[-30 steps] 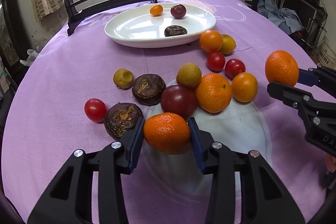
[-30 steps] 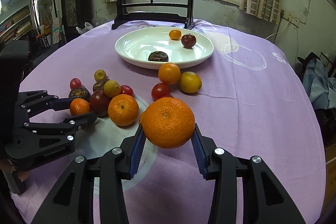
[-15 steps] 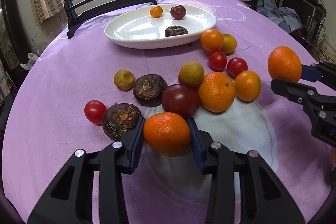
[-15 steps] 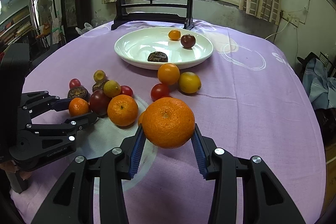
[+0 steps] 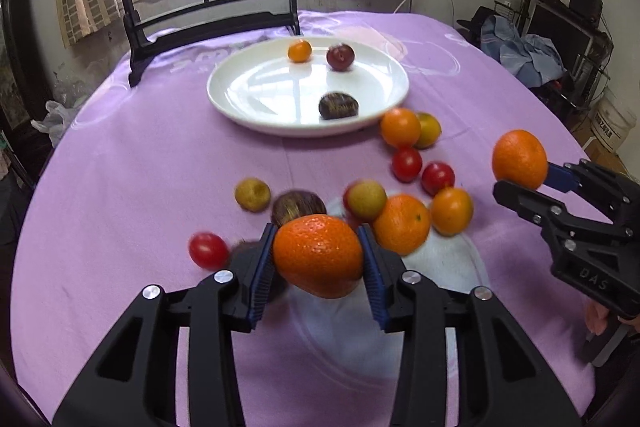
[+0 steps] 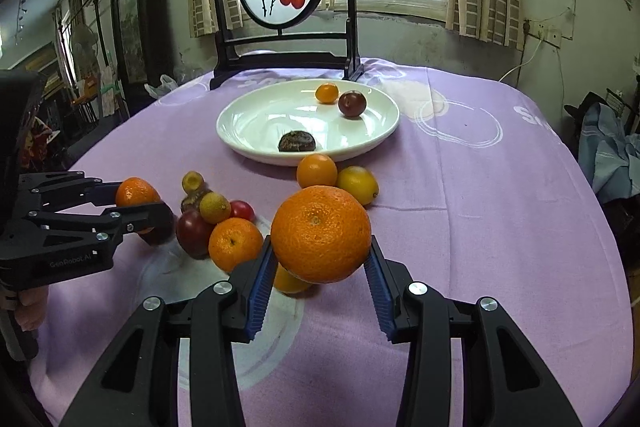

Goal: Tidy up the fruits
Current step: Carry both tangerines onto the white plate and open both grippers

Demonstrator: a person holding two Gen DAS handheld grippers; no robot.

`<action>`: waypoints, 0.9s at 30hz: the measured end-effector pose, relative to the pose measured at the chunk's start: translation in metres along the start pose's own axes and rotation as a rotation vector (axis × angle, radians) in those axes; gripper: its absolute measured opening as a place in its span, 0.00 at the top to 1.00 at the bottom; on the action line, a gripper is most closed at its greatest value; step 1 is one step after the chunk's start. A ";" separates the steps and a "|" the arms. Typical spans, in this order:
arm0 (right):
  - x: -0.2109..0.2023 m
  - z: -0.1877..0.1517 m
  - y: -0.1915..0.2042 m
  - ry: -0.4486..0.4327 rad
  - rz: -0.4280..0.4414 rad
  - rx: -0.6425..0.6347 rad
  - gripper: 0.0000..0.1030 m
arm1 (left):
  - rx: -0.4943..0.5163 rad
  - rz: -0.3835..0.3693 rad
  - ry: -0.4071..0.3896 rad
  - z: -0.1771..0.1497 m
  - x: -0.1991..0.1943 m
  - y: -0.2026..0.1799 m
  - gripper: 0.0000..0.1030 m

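Mandarin (image 5: 318, 255) clamped in left tool (image 5: 319, 267), orange (image 6: 320, 234) clamped in right tool (image 6: 320, 267), both raised above the table (image 6: 480, 227).

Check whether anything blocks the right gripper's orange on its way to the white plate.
Nothing blocks an airborne carry. The orange is held above the cloth; a small orange and yellow fruit lie low before the white plate.

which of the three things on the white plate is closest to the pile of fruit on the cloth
The dark wrinkled fruit at the near edge of the white plate. The small orange one and the dark red plum sit together at the far side.
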State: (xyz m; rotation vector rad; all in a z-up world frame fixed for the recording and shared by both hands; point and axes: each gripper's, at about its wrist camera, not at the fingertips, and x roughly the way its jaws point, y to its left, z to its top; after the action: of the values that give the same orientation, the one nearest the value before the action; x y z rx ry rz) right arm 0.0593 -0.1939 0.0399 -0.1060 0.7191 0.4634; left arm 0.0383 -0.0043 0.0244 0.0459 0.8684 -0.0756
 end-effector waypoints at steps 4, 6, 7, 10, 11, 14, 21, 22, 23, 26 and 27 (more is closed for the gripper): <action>-0.007 0.023 0.002 -0.059 0.012 -0.011 0.57 | -0.016 0.002 -0.025 0.034 0.001 0.008 0.61; -0.003 0.039 0.007 -0.090 0.010 -0.048 0.57 | -0.033 0.006 -0.042 0.051 0.007 0.013 0.61; 0.000 0.046 0.008 -0.103 0.007 -0.065 0.57 | -0.047 0.002 -0.040 0.060 0.012 0.015 0.61; 0.022 0.068 0.009 -0.114 -0.015 -0.089 0.57 | -0.092 -0.007 -0.008 0.083 0.035 0.022 0.61; 0.036 0.076 0.008 -0.088 -0.011 -0.101 0.57 | -0.107 0.002 0.006 0.089 0.044 0.024 0.61; 0.068 0.092 0.004 -0.038 -0.042 -0.115 0.57 | -0.127 0.033 0.050 0.104 0.073 0.028 0.61; 0.128 0.101 -0.001 0.065 -0.015 -0.082 0.57 | -0.141 0.076 0.110 0.116 0.118 0.036 0.61; 0.134 0.102 -0.001 0.074 -0.007 -0.076 0.57 | -0.139 0.077 0.111 0.117 0.121 0.036 0.61; 0.139 0.101 -0.001 0.079 0.000 -0.069 0.56 | -0.137 0.077 0.112 0.118 0.125 0.036 0.61; 0.147 0.099 0.004 0.103 0.013 -0.098 0.53 | -0.148 0.069 0.116 0.121 0.133 0.037 0.60; 0.145 0.098 0.005 0.096 0.016 -0.107 0.50 | -0.151 0.062 0.116 0.122 0.135 0.036 0.56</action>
State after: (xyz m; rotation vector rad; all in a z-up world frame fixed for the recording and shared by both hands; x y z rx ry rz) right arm 0.2120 -0.1107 0.0181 -0.2241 0.7892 0.5143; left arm 0.2207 0.0169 0.0004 -0.0648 0.9855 0.0517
